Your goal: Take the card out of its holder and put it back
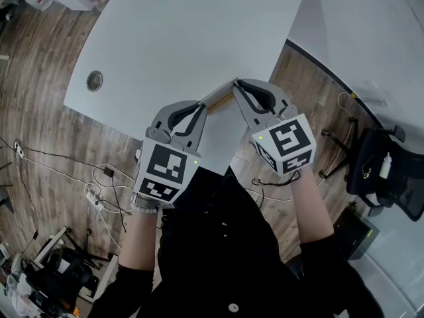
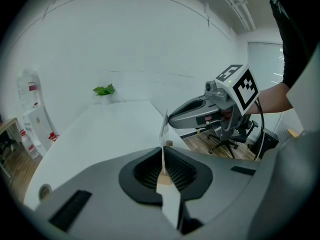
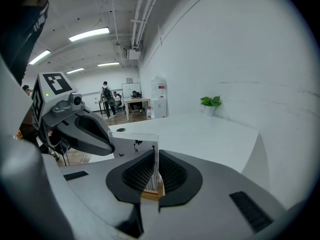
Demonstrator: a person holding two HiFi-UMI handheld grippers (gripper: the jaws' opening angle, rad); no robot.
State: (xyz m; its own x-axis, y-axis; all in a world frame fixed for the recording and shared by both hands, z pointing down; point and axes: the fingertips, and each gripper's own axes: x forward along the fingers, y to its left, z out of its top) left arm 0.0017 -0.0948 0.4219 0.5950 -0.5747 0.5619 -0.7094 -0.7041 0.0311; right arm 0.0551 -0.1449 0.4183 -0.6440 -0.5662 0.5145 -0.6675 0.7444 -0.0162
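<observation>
**Both grippers clamped on the card over the table corner**

Left gripper (image 2: 163, 154) has its jaws drawn together on the card (image 3: 131, 145). In its own view the thin white sheet runs edge-on straight down the slit between the ribbed black pads. A tan wooden holder (image 2: 164, 180) sits between the jaws at the card's lower edge.

Right gripper (image 3: 152, 160) is likewise closed on the same card from the other side. In its view the sheet stands upright in the gap, and its face, with a few small black marks, spreads leftward from the pads. The wooden holder shows again just under the pads. Whether the card is fully seated in the holder's slot cannot be told.

From the head view the two grippers meet tip to tip in a shallow V, their marker cubes towards the person. The card and a strip of wood bridge the tips.

Beneath them lies the near corner of a white table (image 1: 185, 38) with a round metal grommet (image 1: 95, 80) near its left edge. A small green plant (image 3: 210, 101) stands at the far end against the wall. Around the table is a wood-plank floor (image 1: 40, 65) with loose cables (image 1: 99, 177) at the left and a black office chair (image 1: 381, 167) at the right. People (image 3: 106, 96) stand far back in the room.
</observation>
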